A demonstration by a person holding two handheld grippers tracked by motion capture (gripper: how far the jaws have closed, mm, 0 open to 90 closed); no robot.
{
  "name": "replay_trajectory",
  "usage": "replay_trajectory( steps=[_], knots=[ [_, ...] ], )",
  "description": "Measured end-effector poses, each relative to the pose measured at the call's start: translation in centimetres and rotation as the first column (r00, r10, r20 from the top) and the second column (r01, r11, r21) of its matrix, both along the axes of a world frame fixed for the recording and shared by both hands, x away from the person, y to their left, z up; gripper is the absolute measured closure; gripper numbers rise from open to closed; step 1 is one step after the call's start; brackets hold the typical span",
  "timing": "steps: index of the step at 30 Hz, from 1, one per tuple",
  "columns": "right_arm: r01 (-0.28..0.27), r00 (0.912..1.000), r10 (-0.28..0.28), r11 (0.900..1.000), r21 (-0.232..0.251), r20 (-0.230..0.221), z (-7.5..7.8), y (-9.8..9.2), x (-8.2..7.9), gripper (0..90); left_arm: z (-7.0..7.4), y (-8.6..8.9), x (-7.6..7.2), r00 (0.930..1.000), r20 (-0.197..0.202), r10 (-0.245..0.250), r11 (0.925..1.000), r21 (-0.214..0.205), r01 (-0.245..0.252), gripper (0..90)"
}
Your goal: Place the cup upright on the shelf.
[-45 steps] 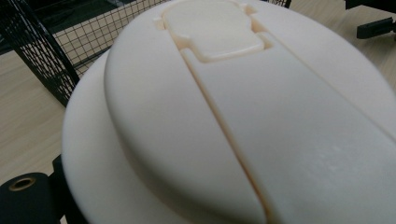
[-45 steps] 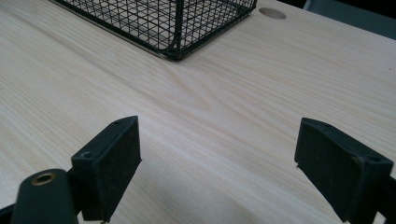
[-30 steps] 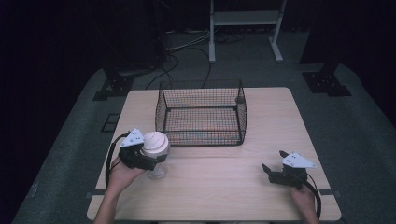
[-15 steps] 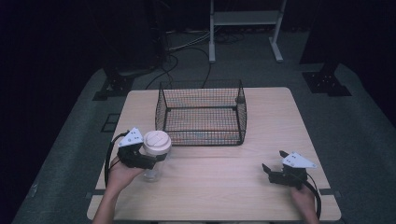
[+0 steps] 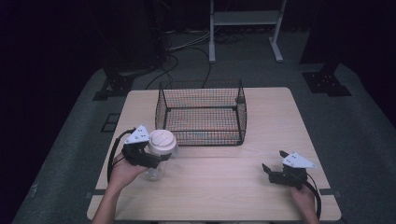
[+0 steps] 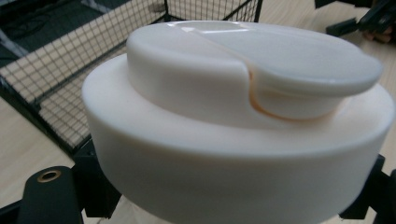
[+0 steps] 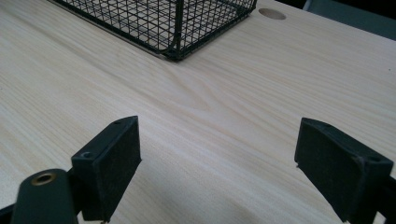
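A clear bottle (image 5: 154, 172) with a wide cream lid (image 5: 161, 143) stands near the table's front left, just in front of the wire basket (image 5: 201, 113). My left gripper (image 5: 158, 159) is shut on the bottle just under the lid, coming at it from the left. In the left gripper view the lid (image 6: 233, 116) sits right before the camera, with the black jaws at its two lower sides. My right gripper (image 5: 274, 160) rests at the front right of the table, open with nothing in it. In the right gripper view my right gripper (image 7: 224, 158) has only bare wood between its pads.
The black wire basket (image 7: 159, 18) stands open-topped at the table's middle back, with nothing visible inside. The light wooden table (image 5: 219, 186) ends close behind both hands. A white stand (image 5: 245, 28) and cables lie on the dark floor beyond.
The bottle's lid has shifted a touch to the right with the left gripper around it. The right gripper has kept still.
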State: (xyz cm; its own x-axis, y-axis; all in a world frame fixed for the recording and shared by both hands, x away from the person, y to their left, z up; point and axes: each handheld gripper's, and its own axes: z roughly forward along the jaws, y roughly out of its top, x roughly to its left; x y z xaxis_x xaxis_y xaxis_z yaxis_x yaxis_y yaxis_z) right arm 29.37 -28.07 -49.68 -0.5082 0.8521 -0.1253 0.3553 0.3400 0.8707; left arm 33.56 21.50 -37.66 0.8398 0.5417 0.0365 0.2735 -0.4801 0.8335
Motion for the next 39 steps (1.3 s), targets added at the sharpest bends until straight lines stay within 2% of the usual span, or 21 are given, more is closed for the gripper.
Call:
replay_trajectory(
  steps=[5,8,9,10,12,14,16,22,25,30,31,39],
  knots=[
    [0.0,1.0,0.0,1.0,0.002,0.0,0.0,0.0,0.0,13.5,1.5,-0.7,0.3,0.9996,0.015,-0.022,0.9997,-0.005,0.022,15.4],
    [0.0,1.0,0.0,1.0,0.002,0.0,0.0,0.0,0.0,13.5,2.7,-1.4,0.6,0.999,0.026,-0.036,0.9993,0.0,0.036,15.4],
    [-0.001,1.0,0.001,1.0,0.002,0.0,0.0,0.0,0.0,13.5,3.6,-1.9,0.9,0.9983,0.031,-0.049,0.9988,0.002,0.049,15.4],
    [-0.001,1.0,0.001,1.0,0.002,0.0,0.0,0.0,0.0,13.5,3.6,-1.9,0.9,0.9983,0.031,-0.049,0.9988,0.002,0.049,15.4],
    [-0.002,1.0,0.002,1.0,0.002,0.002,0.0,0.0,0.0,13.5,4.8,-2.8,1.3,0.9968,0.041,-0.069,0.9975,0.021,0.068,15.4],
    [-0.002,1.0,0.002,1.0,0.003,0.002,0.0,0.0,0.0,13.5,5.2,-3.1,1.4,0.9962,0.045,-0.075,0.997,0.023,0.074,15.4],
    [-0.002,1.0,0.002,1.0,0.006,0.0,0.0,-0.1,0.0,13.5,6.4,-4.1,1.8,0.9941,0.054,-0.094,0.9952,0.033,0.092,15.4],
    [0.001,1.0,-0.001,0.9999,0.014,-0.001,0.0,-0.1,0.1,13.5,8.4,-6.2,2.5,0.9887,0.074,-0.131,0.9905,0.052,0.127,15.4],
    [0.002,1.0,-0.002,0.9999,0.016,-0.002,0.0,-0.2,0.1,13.5,9.0,-6.8,2.7,0.9864,0.077,-0.145,0.988,0.063,0.141,15.4],
    [0.005,1.0,-0.005,0.9998,0.021,-0.003,0.0,-0.2,0.1,13.5,10.2,-8.2,3.7,0.9828,0.08,-0.166,0.9854,0.053,0.162,15.4],
    [0.006,1.0,-0.005,0.9997,0.023,-0.003,0.0,-0.2,0.1,13.5,10.7,-8.8,4.1,0.9809,0.079,-0.178,0.983,0.061,0.173,15.4],
    [0.009,0.9999,-0.009,0.9994,0.032,-0.008,0.0,-0.3,0.1,13.5,11.6,-10.4,6.0,0.9799,0.069,-0.187,0.9808,0.069,0.183,15.4]
  ],
)
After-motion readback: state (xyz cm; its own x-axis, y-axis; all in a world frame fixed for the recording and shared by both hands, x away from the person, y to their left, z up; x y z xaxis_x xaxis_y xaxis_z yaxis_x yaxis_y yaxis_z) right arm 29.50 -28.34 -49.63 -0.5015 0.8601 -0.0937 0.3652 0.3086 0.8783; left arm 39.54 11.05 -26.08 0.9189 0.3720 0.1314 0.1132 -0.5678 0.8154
